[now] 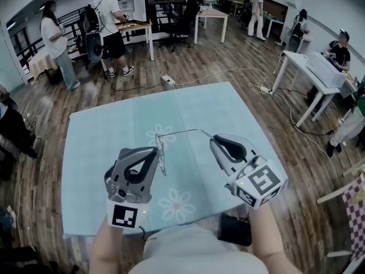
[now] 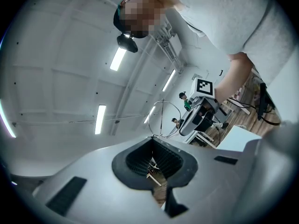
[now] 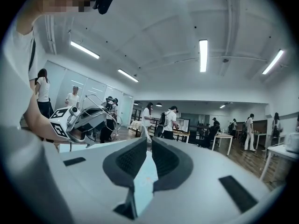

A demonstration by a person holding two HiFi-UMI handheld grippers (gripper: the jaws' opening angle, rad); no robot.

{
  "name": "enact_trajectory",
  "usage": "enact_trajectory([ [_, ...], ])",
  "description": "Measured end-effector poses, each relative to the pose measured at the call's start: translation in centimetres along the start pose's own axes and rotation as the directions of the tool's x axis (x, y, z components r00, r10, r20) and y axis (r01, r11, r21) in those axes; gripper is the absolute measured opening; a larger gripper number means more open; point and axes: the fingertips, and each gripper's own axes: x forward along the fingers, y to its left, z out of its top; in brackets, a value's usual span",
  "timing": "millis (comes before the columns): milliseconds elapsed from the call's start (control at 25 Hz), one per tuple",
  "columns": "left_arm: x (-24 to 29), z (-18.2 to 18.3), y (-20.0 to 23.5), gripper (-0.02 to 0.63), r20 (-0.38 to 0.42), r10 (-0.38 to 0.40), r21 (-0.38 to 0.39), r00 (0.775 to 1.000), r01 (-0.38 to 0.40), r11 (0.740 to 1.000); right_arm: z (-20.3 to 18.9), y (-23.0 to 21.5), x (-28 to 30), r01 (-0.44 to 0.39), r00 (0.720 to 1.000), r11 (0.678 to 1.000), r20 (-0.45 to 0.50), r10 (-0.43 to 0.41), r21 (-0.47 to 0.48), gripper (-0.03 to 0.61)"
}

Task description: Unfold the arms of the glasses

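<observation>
Thin wire-rimmed glasses (image 1: pixel 162 153) hang above the light-blue table (image 1: pixel 217 104). My left gripper (image 1: pixel 155 151) is shut on their front frame, and one lens loop (image 2: pixel 163 118) stands up past its tips (image 2: pixel 152 136). One arm (image 1: pixel 194 130) of the glasses is swung out to the right and ends at the tip of my right gripper (image 1: pixel 214 140). In the right gripper view a narrow gap shows between the jaws of the right gripper (image 3: pixel 148 141), with only tablecloth visible through it. That view also shows the glasses (image 3: pixel 96 99) in the left gripper (image 3: pixel 79 118).
The tablecloth has flower prints (image 1: pixel 177 204). A black object (image 1: pixel 235 230) sits at the table's near edge. A white desk (image 1: pixel 319 73) stands at the right, a cable (image 1: pixel 228 73) lies on the wood floor, and several people stand at desks farther back.
</observation>
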Motion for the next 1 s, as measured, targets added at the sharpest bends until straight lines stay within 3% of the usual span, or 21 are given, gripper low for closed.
enact_trajectory([
  [520, 0.0, -1.6, 0.1, 0.008, -0.052, 0.006, 0.017, 0.999, -0.005, 1.0, 0.5, 0.5, -0.5, -0.016, 1.0, 1.0, 0.016, 0.016, -0.015, 0.04],
  [1000, -0.1, -1.4, 0.8, 0.008, -0.049, 0.037, -0.007, 0.998, -0.038, 0.999, 1.3, 0.6, -1.2, -0.021, 0.999, 1.0, 0.037, 0.022, -0.022, 0.044],
])
